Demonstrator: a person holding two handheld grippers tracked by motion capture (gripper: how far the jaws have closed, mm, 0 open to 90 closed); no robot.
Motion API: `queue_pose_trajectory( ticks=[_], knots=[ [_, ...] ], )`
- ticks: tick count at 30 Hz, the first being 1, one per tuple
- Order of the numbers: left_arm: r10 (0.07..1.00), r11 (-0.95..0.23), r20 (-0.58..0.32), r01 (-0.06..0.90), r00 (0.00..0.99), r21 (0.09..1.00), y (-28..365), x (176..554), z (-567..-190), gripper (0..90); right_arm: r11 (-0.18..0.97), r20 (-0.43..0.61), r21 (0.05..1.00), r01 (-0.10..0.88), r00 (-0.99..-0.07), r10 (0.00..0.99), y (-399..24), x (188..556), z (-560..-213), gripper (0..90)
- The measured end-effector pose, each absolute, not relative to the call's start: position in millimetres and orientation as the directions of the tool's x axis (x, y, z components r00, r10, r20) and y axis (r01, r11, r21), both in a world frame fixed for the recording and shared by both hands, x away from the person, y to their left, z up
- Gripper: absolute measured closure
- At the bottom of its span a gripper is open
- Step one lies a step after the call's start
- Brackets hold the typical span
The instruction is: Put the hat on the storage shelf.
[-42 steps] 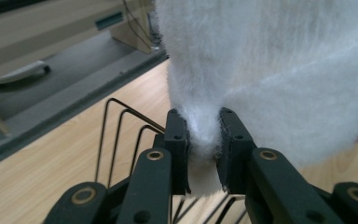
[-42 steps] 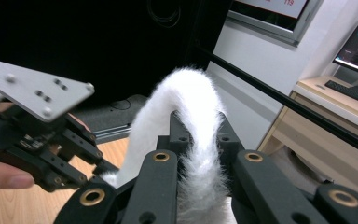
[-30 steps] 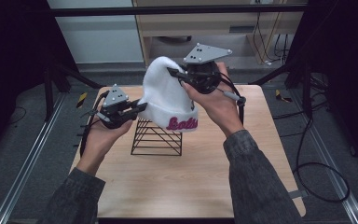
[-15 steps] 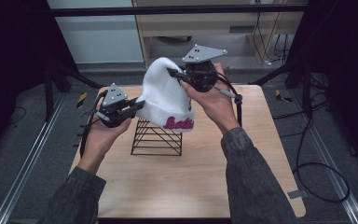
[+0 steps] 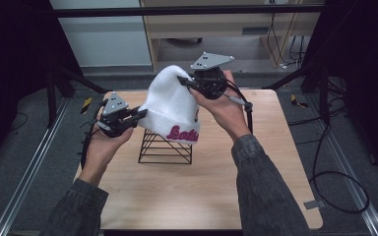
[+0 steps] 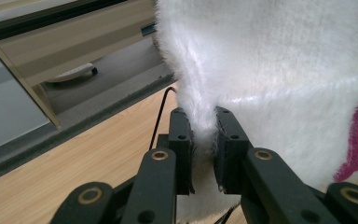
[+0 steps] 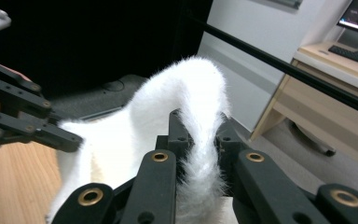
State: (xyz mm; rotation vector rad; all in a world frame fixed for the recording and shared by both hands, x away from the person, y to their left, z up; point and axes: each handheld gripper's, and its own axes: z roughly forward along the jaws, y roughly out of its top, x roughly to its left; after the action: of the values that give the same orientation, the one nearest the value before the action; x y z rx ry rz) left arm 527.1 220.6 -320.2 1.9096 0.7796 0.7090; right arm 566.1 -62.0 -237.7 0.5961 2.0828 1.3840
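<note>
A white fuzzy beanie [image 5: 170, 105] with pink lettering hangs over a black wire stand [image 5: 166, 147] in the middle of the table. My left gripper [image 5: 140, 114] is shut on the hat's left lower edge; in the left gripper view the two pads pinch a fold of the white beanie [image 6: 279, 70]. My right gripper [image 5: 183, 81] is shut on the top of the hat, up at its right side. In the right gripper view a ridge of the white beanie [image 7: 193, 93] is squeezed between its jaws, and the left gripper [image 7: 74, 138] reaches in from the left.
The wooden table [image 5: 202, 187] has bare room in front of and beside the stand. Black frame bars [image 5: 187, 10] run around the table. A pale cabinet [image 5: 216, 29] stands behind it. Cables [image 5: 325, 162] trail over the floor at the right.
The right gripper and the top of the hat have sunk slightly. The left gripper has stayed where it was.
</note>
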Motion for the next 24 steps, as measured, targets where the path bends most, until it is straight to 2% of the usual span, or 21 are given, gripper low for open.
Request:
queue_pose_trajectory(
  ticks=[12,24],
  knots=[
    [0.775,-0.356,0.126,0.262,0.62,0.897,228,529,-343,78.8,0.415,-0.239,0.908,0.053,-0.749,0.618,-52,570,-248,81.4],
    [0.779,-0.337,0.133,0.231,0.613,0.913,220,521,-354,78.6,0.422,-0.238,0.905,0.064,-0.744,0.624,-56,582,-252,81.6]
  ],
)
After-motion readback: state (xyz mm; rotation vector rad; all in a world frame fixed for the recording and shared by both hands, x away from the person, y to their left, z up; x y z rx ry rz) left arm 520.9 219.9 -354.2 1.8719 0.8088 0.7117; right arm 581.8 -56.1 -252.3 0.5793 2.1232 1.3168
